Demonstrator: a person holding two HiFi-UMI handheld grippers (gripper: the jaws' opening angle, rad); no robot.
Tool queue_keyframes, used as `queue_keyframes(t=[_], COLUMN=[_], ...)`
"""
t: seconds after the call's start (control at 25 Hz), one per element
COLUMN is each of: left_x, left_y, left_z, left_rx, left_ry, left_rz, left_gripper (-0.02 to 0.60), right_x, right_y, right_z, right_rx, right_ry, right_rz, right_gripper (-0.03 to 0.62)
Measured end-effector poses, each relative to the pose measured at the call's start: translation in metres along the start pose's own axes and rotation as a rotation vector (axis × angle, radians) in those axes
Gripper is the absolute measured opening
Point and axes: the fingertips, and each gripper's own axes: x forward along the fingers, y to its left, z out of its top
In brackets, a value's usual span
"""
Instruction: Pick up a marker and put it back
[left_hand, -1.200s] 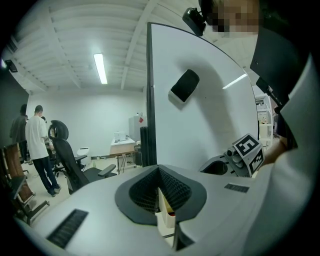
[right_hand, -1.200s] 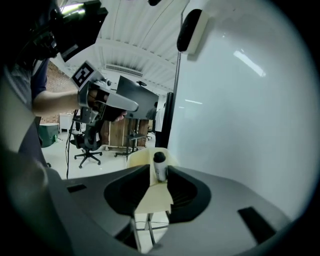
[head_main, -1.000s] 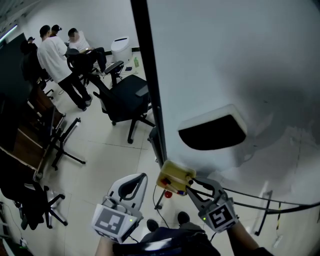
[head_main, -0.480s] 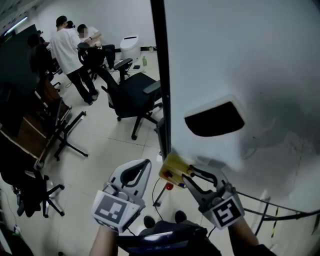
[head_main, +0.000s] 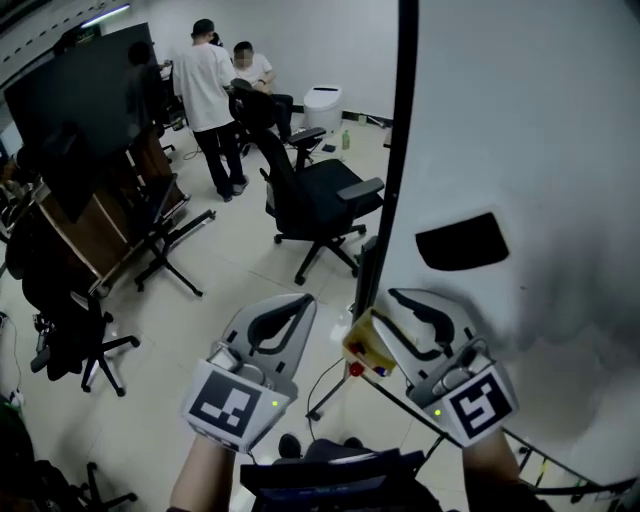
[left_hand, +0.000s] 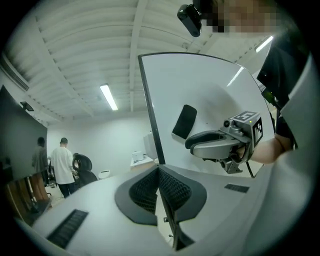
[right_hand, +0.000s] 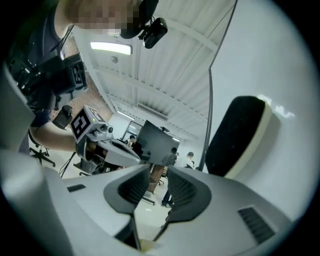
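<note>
Ahead, whiteboard (head_main: 520, 120) with black eraser (head_main: 462, 242), yellow box (head_main: 366, 345) beside right gripper (head_main: 387, 307), fingers spread, empty; left gripper (head_main: 303, 300), fingers together.

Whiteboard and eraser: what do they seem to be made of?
Whiteboard: a smooth, glossy white panel, probably coated steel or melamine; a streak of light reflects in it. Eraser: the black face looks matte and soft, likely felt; the pale back could be plastic or foam, which cannot be told.
</note>
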Motion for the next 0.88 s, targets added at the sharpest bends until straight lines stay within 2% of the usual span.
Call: queue_keyframes(t=[0.16,0.32,0.48,0.56,0.6,0.76,0.88], left_x=[-0.02,-0.033,-0.048,-0.061,-0.069,-0.096,-0.115], left_y=[0.008,0.002,0.003,0.009,0.011,0.018,0.022], left_z=[0.017,0.015,0.003,-0.005,-0.01,-0.019,-0.022], left_rx=[0.03,0.033,-0.01,-0.039,-0.049,-0.07,-0.076], left_ry=[-0.027,-0.011,0.018,0.018,0.02,0.033,0.032], left_rz=[0.07,0.134,0.203,0.235,0.252,0.317,0.331], left_gripper=[-0.002,-0.003,-0.002,-0.002,-0.002,-0.002,-0.002], right_x=[0.006,0.003,0.01,0.017,0.019,0.022,0.026], right_y=[0.001,0.005,0.016,0.027,0.034,0.057,0.076], right_z=[0.027,0.036,0.027,0.024,0.024,0.029,0.037], right_rx=[0.049,0.072,0.129,0.146,0.157,0.191,0.183], right_ry=[-0.116,-0.178,-0.166,-0.162,-0.166,-0.187,-0.183], right_rz=[0.067,0.12,0.192,0.231,0.257,0.332,0.37], right_gripper=[0.137,0.137,0.104,0.054,0.008,0.008,0.008])
